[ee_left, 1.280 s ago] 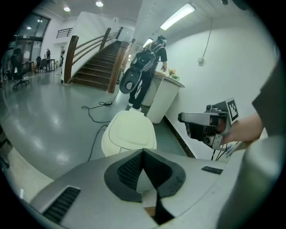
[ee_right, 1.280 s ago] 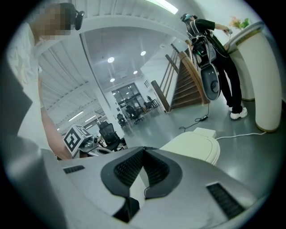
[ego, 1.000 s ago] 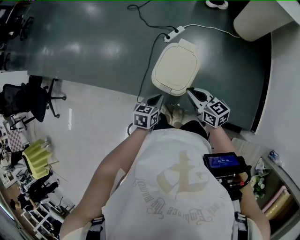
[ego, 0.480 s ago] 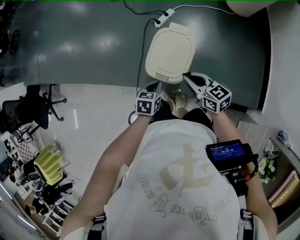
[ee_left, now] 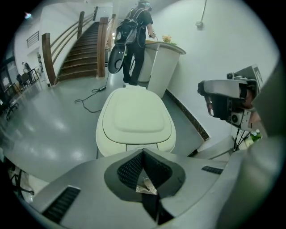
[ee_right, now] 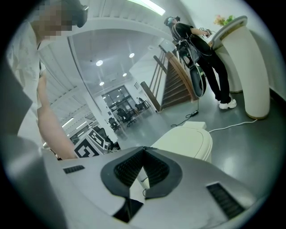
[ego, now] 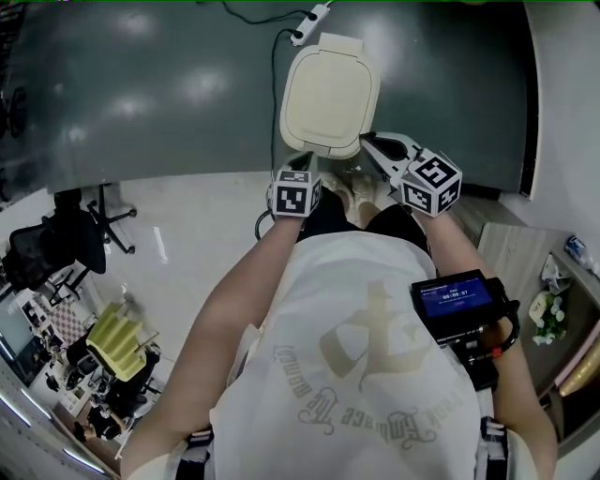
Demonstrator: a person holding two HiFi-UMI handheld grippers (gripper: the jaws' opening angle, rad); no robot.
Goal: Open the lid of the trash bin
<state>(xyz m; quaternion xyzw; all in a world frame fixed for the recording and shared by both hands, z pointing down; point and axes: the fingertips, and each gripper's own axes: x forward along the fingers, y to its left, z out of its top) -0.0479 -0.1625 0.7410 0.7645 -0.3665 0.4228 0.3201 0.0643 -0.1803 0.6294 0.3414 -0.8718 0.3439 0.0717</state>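
The cream trash bin [ego: 330, 94] stands on the dark floor straight ahead, its lid [ee_left: 136, 114] down flat. My left gripper [ego: 305, 167] hovers at the bin's near left corner, its jaws shut tip to tip [ee_left: 143, 152] with a small scrap lodged between the pads. At the near right corner my right gripper [ego: 367, 142] points toward the lid, also shut [ee_right: 143, 149] with nothing held. In the right gripper view the bin [ee_right: 187, 141] lies just beyond the jaws. Neither gripper touches the lid as far as I can see.
A power strip [ego: 309, 19] and its cable lie on the floor behind the bin. A person in black [ee_left: 136, 31] stands at a cream counter [ee_left: 163, 67] beyond it, with stairs [ee_left: 76, 44] to the left. Office chairs [ego: 70, 234] stand at the left.
The head view has tipped, so the bin sits higher in the picture. Both grippers stay shut at the bin's near edge, the right one slightly closer to the lid.
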